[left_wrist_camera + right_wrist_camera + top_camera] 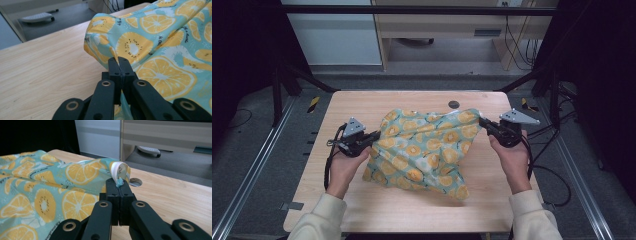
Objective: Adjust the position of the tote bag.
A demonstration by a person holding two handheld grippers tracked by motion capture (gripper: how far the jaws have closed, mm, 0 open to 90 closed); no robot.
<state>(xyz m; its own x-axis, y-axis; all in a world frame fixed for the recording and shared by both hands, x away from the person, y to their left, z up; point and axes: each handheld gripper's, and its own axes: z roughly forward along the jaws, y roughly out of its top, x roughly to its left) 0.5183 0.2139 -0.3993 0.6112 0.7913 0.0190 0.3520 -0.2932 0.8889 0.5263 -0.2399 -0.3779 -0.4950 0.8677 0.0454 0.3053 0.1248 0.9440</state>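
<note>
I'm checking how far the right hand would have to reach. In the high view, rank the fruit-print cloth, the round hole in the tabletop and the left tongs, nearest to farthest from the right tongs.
1. Fruit-print cloth: its corner is clamped in the right tongs.
2. Round hole: on the table's far side, left of them.
3. Left tongs: across the cloth, at its left edge.

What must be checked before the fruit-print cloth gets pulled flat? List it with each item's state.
1. Left gripper clamped on the teal cloth printed with orange and kiwi slices: ok, jaws closed on a fold.
2. Right gripper clamped on the cloth's corner: ok.
3. Cloth spread flat: not ok, bunched and lifted.
4. Cloth fully on the light wooden table: ok.
5. Round hole in the table uncovered: ok.
</note>
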